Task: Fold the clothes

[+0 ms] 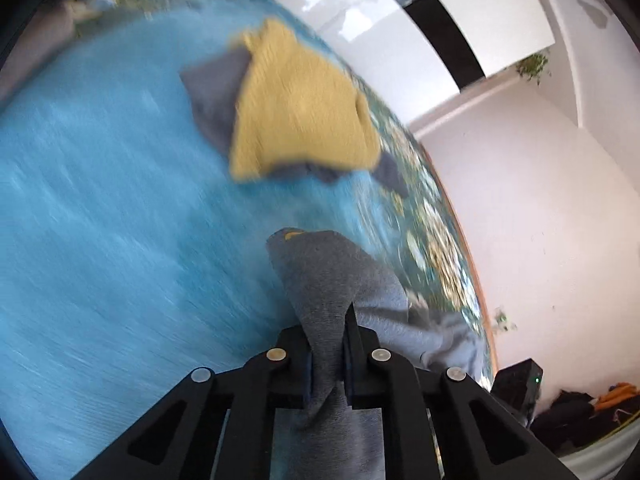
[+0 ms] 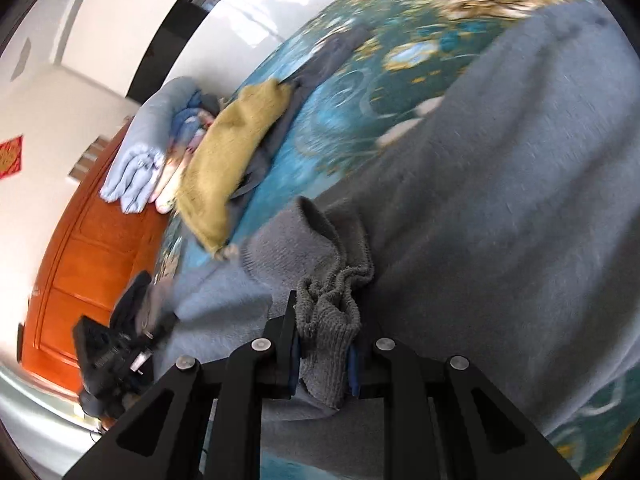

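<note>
Left wrist view, yellow sweater (image 1: 296,108) atop grey garment (image 1: 212,100), blue bedspread (image 1: 100,200)

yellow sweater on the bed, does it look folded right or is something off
Off. The yellow sweater lies crooked over a dark grey garment whose corners poke out from under it, so the pile on the blue bedspread is not squared up.
</note>
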Demonstrator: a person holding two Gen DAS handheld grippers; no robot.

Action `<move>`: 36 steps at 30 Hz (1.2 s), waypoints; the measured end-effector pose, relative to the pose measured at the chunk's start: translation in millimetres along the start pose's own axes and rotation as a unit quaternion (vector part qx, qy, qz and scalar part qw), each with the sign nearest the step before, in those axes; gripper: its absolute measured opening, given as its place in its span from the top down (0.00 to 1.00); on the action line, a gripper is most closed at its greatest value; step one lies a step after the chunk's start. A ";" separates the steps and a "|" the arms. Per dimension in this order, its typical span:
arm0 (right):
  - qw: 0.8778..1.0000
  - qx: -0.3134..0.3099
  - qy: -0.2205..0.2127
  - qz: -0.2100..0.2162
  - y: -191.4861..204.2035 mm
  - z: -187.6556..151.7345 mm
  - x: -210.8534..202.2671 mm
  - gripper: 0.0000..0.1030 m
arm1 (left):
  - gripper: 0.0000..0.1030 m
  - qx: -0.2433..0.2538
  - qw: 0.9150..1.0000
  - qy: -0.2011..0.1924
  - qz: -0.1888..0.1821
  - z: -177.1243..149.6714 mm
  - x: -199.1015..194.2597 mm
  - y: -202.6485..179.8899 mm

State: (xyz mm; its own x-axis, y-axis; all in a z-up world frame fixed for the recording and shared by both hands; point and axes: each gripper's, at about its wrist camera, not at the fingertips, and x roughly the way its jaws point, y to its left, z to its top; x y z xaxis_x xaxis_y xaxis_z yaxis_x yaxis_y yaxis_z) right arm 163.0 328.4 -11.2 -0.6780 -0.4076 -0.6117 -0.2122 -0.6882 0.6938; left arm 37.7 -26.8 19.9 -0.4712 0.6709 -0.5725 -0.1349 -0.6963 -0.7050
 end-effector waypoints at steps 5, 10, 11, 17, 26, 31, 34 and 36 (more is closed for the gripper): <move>0.995 -0.051 0.043 0.068 62.2 -13.3 48.3 0.82 | 0.89 -0.015 0.997 -0.061 0.042 27.9 -63.3 41.7; 0.986 -0.136 0.085 0.039 106.5 -38.6 90.2 0.82 | 0.85 -0.091 0.991 -0.045 0.088 15.6 -62.4 96.5; 0.985 -0.146 0.093 0.025 105.3 -44.5 94.3 0.82 | 0.84 -0.129 0.987 -0.030 0.088 11.1 -57.1 110.1; 0.988 -0.107 0.109 0.035 79.9 -43.9 92.8 0.81 | 0.60 -0.160 0.979 -0.048 0.118 7.5 -69.0 121.1; 0.992 -0.102 0.066 0.021 61.0 -34.9 45.8 0.62 | 0.49 0.001 0.992 -0.068 0.102 -16.9 -69.9 47.5; 0.998 -0.067 -0.016 0.000 15.5 -20.2 -21.4 0.56 | 0.49 0.194 0.978 -0.001 0.074 -69.3 -4.4 -42.3; 0.998 -0.041 -0.055 -0.008 -19.7 -19.5 -65.0 0.54 | 0.46 0.235 0.966 0.071 0.086 -100.7 28.1 -53.7; 0.997 -0.026 -0.070 -0.023 -40.0 -22.1 -83.1 0.53 | 0.46 0.257 0.957 0.078 0.113 -116.1 31.7 -53.3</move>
State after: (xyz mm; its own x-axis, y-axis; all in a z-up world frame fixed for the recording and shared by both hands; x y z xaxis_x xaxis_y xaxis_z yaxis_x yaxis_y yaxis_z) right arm 243.4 376.5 3.5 -0.7607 -0.2895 -0.5810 -0.2115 -0.7356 0.6435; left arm 131.1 61.3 -9.3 -0.4087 0.4904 -0.7697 -0.4740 -0.8348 -0.2802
